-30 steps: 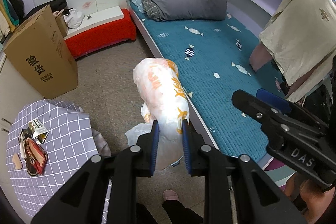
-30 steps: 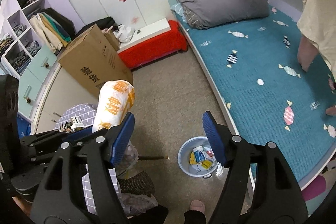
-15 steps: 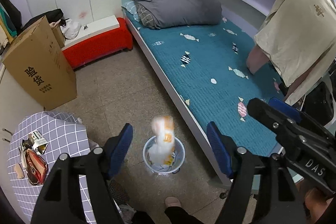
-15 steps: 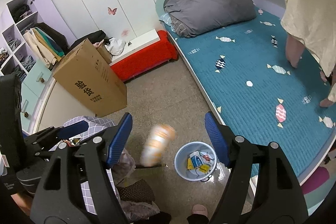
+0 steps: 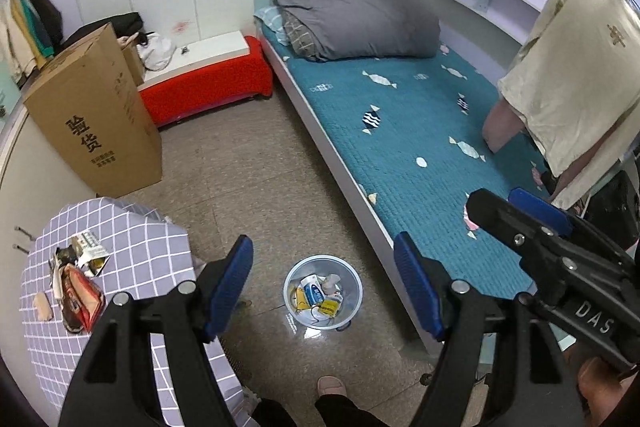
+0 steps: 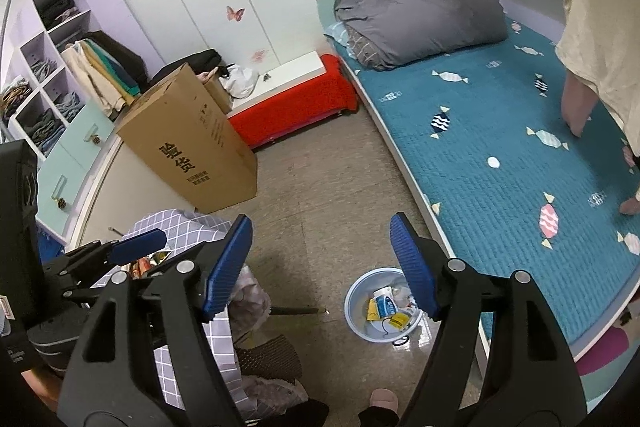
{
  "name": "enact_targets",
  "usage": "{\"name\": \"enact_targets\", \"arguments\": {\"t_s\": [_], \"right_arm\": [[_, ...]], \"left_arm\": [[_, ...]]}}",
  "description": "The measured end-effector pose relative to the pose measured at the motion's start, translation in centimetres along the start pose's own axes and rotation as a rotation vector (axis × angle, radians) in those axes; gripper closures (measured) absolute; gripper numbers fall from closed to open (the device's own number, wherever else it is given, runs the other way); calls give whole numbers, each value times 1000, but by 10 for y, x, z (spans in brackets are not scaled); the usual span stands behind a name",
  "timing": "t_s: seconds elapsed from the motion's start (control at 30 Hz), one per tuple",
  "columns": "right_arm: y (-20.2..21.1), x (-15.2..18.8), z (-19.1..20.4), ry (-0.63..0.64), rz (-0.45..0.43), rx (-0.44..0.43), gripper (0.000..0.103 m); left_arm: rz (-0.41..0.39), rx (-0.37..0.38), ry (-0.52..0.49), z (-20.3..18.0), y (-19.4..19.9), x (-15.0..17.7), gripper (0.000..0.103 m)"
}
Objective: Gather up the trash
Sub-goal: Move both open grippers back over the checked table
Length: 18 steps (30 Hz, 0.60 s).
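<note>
My left hand-held gripper jaws spread wide, nothing between; right hand-held gripper likewise empty. Below, round pale-blue plastic bin on floor beside bed, wrappers inside. Remaining trash: crumpled paper and red foil wrappers on purple checked worktop. Judge light, crushable, slippery; pinch at bunched fold.

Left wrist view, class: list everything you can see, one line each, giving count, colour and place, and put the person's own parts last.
Bin: one, pale blue, floor beside bed, holding wrappers.
Bed: one, teal cover, right.
Quilt: one, grey, bed's far end.
Cardboard box: one, brown, left floor.
Bench: one, red, by wall.
Table: one, lilac check, lower left, with litter.
Shirt: one, cream, hanging right.
Left gripper: open, empty.
Right gripper: open, empty.
Foot: one, bottom edge.
</note>
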State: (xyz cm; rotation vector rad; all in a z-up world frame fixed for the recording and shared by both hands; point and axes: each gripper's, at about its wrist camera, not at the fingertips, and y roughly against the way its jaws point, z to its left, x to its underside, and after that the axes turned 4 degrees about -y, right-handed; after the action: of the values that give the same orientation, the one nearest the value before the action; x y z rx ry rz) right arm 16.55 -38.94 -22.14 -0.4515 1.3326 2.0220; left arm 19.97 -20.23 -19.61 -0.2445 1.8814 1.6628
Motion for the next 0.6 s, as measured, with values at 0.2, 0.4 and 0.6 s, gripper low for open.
{"name": "enact_targets", "arguments": {"t_s": [0.2,0.4,0.6], "right_arm": [[-5,4,22,46,22,-47,32],[-18,12,54,110,64,-108,32],[-43,25,102,184,134,-180,32]], "left_arm": [[-10,-39,57,21,13,13,32],[-10,-87,147,53,28,33,32],[4,-150,270,107,41,60,32]]}}
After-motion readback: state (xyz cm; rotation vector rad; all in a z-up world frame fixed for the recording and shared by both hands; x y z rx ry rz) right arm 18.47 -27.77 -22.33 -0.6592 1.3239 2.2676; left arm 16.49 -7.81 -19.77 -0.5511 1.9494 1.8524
